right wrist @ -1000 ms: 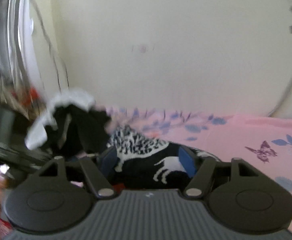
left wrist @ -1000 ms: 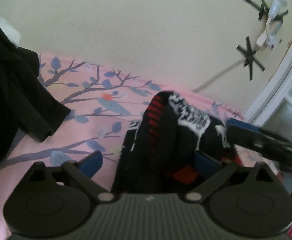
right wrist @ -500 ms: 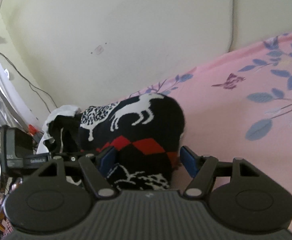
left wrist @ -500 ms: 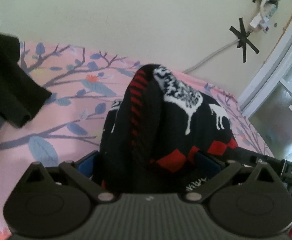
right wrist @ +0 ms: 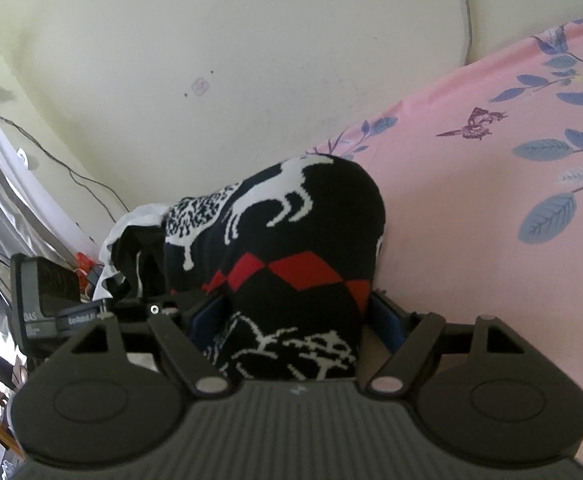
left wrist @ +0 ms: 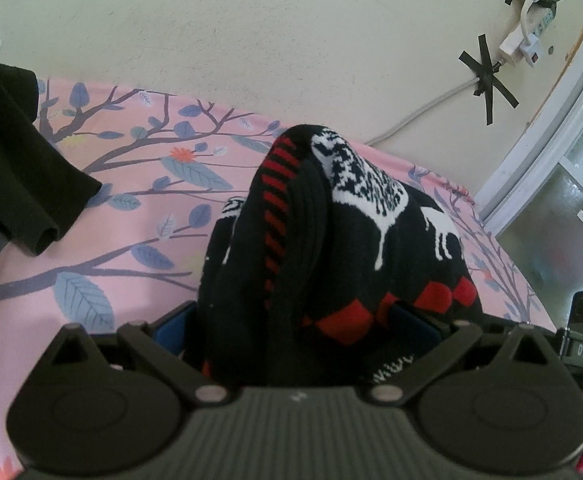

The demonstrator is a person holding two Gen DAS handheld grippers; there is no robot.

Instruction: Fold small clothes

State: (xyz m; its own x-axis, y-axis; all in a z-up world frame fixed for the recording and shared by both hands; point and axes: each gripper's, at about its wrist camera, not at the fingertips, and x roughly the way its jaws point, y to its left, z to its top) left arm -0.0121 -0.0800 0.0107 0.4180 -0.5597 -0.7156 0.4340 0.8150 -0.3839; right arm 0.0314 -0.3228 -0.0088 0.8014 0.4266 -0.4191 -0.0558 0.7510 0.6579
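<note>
One black patterned garment (left wrist: 331, 248), knitted with white animals and red diamonds, lies bunched on the pink floral sheet (left wrist: 103, 264) near its wall-side edge. Two grippers flank it. The left gripper (left wrist: 291, 326) pinches the fabric between its blue pads. The right gripper (right wrist: 297, 318) is opening, the cloth still between its jaws. One dark garment (left wrist: 7, 160) lies at the sheet's left edge.

two grippers are showing — the left gripper (left wrist: 291, 320) and the right gripper (right wrist: 295, 316). one patterned knit garment (left wrist: 331, 240) is sitting between them, bunched. one dark garment (left wrist: 15, 168) is lying at the left edge — one pink floral sheet (left wrist: 111, 208) is lying under both. one power strip (left wrist: 525, 36) is hanging on the wall.
</note>
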